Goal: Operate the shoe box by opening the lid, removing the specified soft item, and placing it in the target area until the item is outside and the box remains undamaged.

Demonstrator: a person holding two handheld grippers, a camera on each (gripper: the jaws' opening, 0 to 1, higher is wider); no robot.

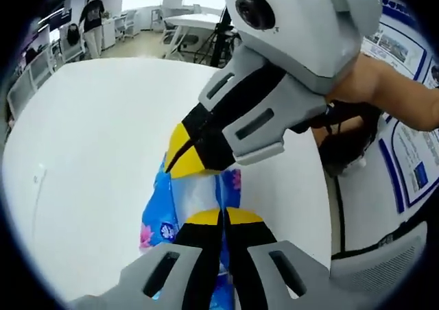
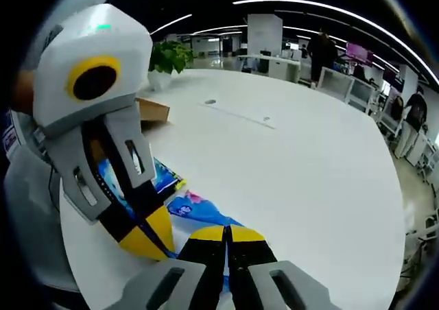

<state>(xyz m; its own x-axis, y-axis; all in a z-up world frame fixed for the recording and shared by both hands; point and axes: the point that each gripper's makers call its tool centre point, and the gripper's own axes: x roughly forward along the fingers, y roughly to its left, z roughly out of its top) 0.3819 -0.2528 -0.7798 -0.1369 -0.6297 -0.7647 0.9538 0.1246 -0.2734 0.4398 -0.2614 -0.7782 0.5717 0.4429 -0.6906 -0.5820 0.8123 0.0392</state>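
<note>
A soft blue-and-white packet [image 1: 195,195] printed with pink flowers lies on the white table [image 1: 96,138]. My left gripper [image 1: 223,217] is shut on its near end. My right gripper [image 1: 180,160] reaches in from the upper right, and its yellow-tipped jaws are closed on the packet's far left corner. In the right gripper view, the right gripper [image 2: 226,233] pinches the crumpled packet [image 2: 195,208]. There the left gripper [image 2: 147,240] slants down on the left and holds the same packet. A brown cardboard box [image 2: 154,110] sits behind the left gripper, mostly hidden.
The table [image 2: 288,159] stretches wide and bare beyond the packet. Its edge runs down the right of the left gripper view, with blue-framed posters [image 1: 411,159] past it. A potted plant [image 2: 170,56] stands at the far end. People [image 1: 90,18] and desks are in the background.
</note>
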